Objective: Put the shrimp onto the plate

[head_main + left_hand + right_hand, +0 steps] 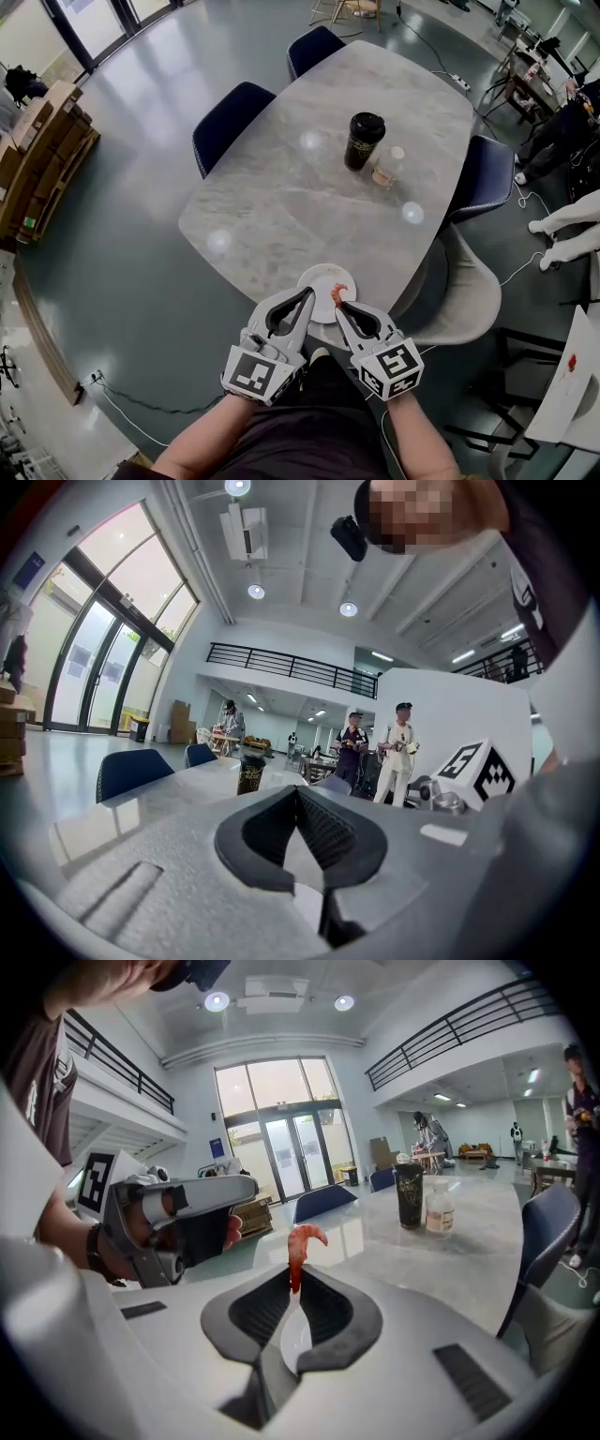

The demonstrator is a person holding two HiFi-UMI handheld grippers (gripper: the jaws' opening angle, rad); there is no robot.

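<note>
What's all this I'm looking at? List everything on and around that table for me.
table: one, grey marble, mid-room
plate: one, white, table's near edge
shrimp: one, orange-pink, pinched in the right tool, over the plate
cup: one, black, lidded, table's far side
bottle: one, small, clear, beside the cup
chairs: three dark blue, one pale grey, around the table
left tool: one, grey-white, jaws together, empty, by the plate
right tool: one, grey-white, closed on the shrimp
</note>
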